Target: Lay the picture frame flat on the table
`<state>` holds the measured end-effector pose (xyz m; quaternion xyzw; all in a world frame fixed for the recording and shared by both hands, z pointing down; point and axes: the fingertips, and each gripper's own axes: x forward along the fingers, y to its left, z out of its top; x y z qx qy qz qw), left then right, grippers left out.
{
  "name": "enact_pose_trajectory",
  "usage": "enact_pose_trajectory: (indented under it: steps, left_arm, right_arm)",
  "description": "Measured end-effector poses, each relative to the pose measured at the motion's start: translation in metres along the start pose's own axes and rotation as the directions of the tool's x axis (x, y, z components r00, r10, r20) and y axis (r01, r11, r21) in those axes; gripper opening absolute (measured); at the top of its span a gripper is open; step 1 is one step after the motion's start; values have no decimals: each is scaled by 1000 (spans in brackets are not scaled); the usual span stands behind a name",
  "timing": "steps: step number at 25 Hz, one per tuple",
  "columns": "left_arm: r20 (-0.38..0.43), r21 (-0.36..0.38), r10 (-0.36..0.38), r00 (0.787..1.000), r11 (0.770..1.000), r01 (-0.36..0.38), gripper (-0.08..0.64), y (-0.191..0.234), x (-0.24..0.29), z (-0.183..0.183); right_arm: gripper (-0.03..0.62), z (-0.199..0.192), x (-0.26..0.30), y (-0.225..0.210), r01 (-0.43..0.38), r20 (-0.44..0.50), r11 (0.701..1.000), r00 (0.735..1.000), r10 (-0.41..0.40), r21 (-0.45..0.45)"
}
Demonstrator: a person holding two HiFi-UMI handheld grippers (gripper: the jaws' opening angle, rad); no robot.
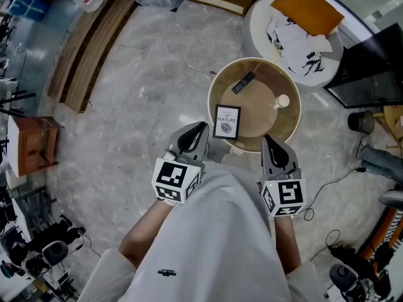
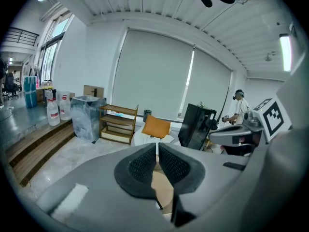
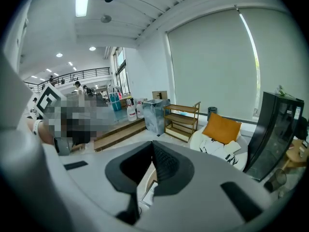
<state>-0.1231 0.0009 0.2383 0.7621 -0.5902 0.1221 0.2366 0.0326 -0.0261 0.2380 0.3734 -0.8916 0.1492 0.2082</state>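
The picture frame (image 1: 227,121) has a black border and a white print. It stands upright at the near left edge of the round tan table (image 1: 255,115). My left gripper (image 1: 200,128) is shut and empty, hanging just left of the frame and near it. My right gripper (image 1: 267,139) is also shut and empty, by the table's near right rim. In the left gripper view the pads (image 2: 143,166) meet over a strip of tabletop (image 2: 162,187). In the right gripper view a corner of the frame (image 3: 150,194) shows below the shut jaws.
A black remote (image 1: 243,82) and a small white cup (image 1: 283,100) lie on the table. Beyond it stands a white round seat with an orange cushion (image 1: 306,8). A black cabinet (image 1: 371,61) is at the right, wooden steps (image 1: 88,43) at the left, and a cable (image 1: 334,181) on the floor.
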Motion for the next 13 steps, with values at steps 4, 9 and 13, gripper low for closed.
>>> enact_pose_trajectory:
  steps: [4, 9, 13]
  left_arm:
    - [-5, 3, -9, 1000, 1000, 9, 18, -5, -4, -2]
    - [-17, 15, -28, 999, 999, 28, 17, -8, -6, -4]
    - [-16, 23, -43, 999, 999, 43, 17, -11, -3, -2]
  right_arm:
    - [3, -3, -6, 0, 8, 4, 1000, 1000, -8, 8]
    - [5, -2, -10, 2, 19, 15, 1000, 1000, -19, 16]
    - [5, -3, -12, 0, 26, 15, 999, 1000, -26, 28]
